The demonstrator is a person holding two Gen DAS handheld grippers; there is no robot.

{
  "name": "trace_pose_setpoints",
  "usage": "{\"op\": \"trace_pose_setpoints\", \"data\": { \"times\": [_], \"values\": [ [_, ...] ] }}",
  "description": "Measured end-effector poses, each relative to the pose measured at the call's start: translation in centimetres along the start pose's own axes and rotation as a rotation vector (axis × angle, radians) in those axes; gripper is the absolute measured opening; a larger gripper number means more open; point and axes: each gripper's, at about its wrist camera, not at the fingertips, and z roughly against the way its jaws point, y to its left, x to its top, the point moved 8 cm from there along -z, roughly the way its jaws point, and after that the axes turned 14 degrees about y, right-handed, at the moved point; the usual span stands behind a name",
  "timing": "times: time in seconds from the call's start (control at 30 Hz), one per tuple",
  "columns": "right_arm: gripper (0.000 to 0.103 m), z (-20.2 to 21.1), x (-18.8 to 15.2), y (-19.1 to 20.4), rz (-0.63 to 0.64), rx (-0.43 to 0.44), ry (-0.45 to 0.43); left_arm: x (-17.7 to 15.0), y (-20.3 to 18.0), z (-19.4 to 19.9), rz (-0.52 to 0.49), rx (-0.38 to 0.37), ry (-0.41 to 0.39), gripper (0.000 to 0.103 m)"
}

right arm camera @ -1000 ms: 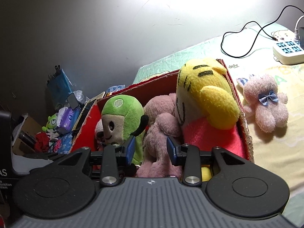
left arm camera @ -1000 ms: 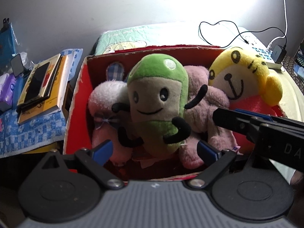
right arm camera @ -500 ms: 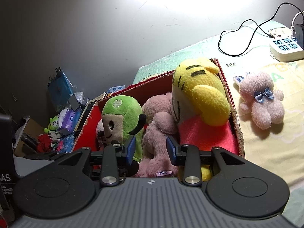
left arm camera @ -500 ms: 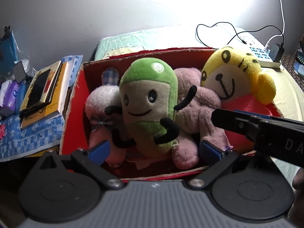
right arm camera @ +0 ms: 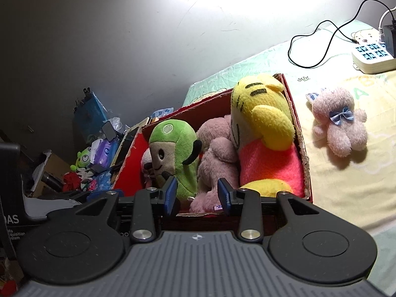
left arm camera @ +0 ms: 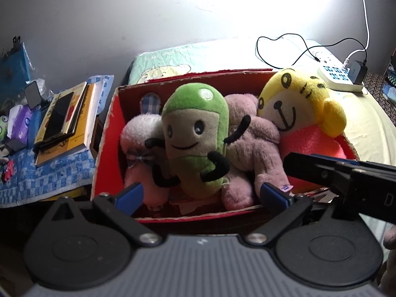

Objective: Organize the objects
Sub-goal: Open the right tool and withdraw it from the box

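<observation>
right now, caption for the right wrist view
Red box packed with plush toys; one pink bear left on the bed.

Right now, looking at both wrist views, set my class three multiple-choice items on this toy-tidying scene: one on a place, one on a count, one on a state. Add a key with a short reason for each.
1. Where does the small pink bear with the blue bow lie?
A. inside the red box
B. on the bed cover outside the box
C. on the stack of books

2. How many plush toys can be seen in the red box?
A. two
B. four
C. six

3. How does the left gripper stand?
A. open, gripping nothing
B. clamped on the green toy
C. clamped on the box rim

Key: B, the bear rests on the bed cover right of the box; B, a pale pink toy, the green toy, a mauve toy and the yellow toy; A, the jaws stand wide apart and nothing is pressed between them.
</observation>
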Motion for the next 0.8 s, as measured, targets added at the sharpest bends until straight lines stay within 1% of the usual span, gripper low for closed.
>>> {"op": "trace_pose_setpoints", "data": {
  "times": [0.17, 0.27, 0.4, 0.57, 0.8],
  "values": [
    [0.039, 1.6, -0.3, 0.5, 0.005, 0.030, -0.017, -0.4, -0.7, 1.4, -0.014, -0.034, -0.006, 0.100],
    [0.039, 2.7, -0.4, 0.7, 0.014, 0.039, -0.034, -0.5, -1.2, 2.4, -0.026, -0.037, -0.026, 0.100],
    [0.039, 3.9, -0.5, 0.7, 0.026, 0.027, -0.060, -0.6, -2.1, 3.5, -0.044, -0.054, -0.050, 0.100],
    [0.039, 5.2, -0.4, 0.0, 0.020, 0.012, -0.083, -0.6, -3.7, 4.2, -0.073, -0.071, -0.058, 0.100],
    [0.039, 7.1, -0.5, -2.3, -0.021, -0.011, -0.117, 0.0, -6.9, 4.5, -0.127, -0.101, -0.066, 0.099]
  ]
}}
